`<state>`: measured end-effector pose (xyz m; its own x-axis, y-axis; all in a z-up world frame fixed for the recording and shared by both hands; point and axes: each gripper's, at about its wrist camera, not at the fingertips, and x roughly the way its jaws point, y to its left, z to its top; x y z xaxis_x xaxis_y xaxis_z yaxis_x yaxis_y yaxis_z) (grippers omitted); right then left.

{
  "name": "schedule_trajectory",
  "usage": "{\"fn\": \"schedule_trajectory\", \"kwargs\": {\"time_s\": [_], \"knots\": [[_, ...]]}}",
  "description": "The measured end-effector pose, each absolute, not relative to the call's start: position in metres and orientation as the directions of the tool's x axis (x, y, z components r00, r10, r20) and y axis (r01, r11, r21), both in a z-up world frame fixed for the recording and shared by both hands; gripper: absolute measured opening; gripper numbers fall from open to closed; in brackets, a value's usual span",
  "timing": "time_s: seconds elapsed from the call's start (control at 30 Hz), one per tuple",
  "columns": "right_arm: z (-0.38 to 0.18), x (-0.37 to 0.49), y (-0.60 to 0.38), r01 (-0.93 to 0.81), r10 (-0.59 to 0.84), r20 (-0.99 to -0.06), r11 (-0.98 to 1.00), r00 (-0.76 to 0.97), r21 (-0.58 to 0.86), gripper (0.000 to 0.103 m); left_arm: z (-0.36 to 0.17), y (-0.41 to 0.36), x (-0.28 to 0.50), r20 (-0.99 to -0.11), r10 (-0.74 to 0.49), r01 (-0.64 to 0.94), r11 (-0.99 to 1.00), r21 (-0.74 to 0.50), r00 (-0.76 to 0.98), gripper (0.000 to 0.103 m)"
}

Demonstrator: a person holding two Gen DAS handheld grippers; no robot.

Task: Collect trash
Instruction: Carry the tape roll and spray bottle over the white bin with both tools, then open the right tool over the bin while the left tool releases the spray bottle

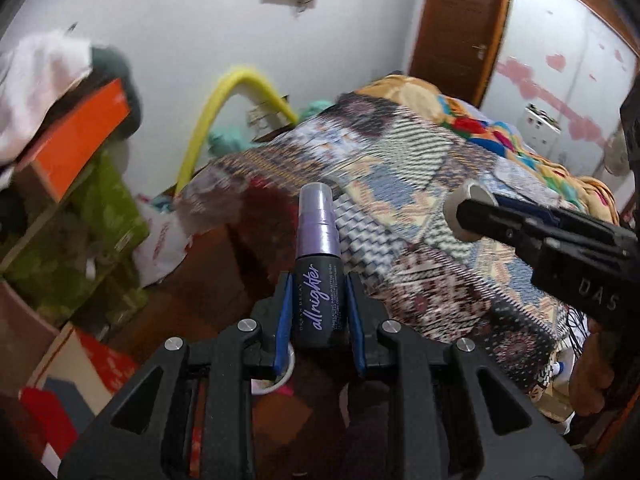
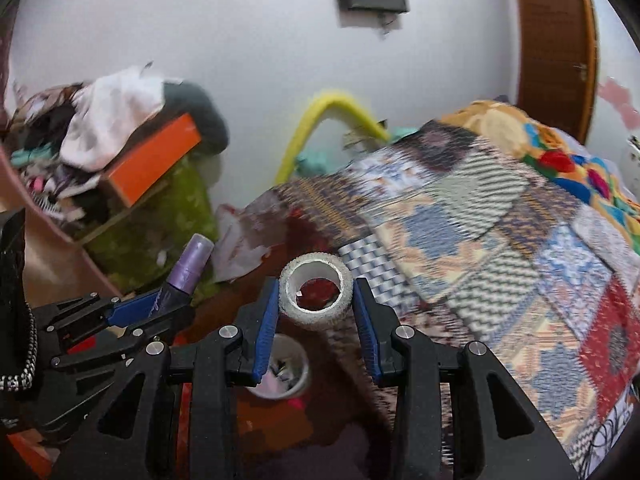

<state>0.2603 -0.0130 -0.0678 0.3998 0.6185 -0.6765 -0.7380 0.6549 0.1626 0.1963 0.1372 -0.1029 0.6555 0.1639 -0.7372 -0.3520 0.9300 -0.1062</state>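
Our left claw (image 1: pixel 319 312) clamps a spray bottle (image 1: pixel 318 264), its base hidden; our right claw (image 2: pixel 316 304) pinches a tape roll (image 2: pixel 316 294). The bed (image 2: pixel 480 232) blurs; the bin (image 2: pixel 280 368) is half-hidden.

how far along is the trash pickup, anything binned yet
Done: both picks. In hand: the left gripper clamps a spray bottle; the right gripper clamps a tape roll. Left: dropping both, probably into the small bin below, which already holds scraps.
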Motion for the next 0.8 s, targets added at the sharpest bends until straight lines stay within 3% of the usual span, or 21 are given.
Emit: {"fn": "schedule_trajectory", "kwargs": {"time_s": [0.23, 0.8], "knots": [[-0.113, 0.234, 0.052, -0.8, 0.595, -0.756, 0.576, 0.271, 0.167, 0.034, -0.151, 0.196, 0.168, -0.781, 0.226, -0.475, 0.874, -0.101, 0.581, 0.025], [-0.235, 0.247, 0.159, -0.827, 0.423, -0.906, 0.519, 0.03, 0.215, 0.035, -0.304, 0.276, 0.174, -0.931, 0.061, -0.588, 0.789, -0.176, 0.361, 0.025]]}}
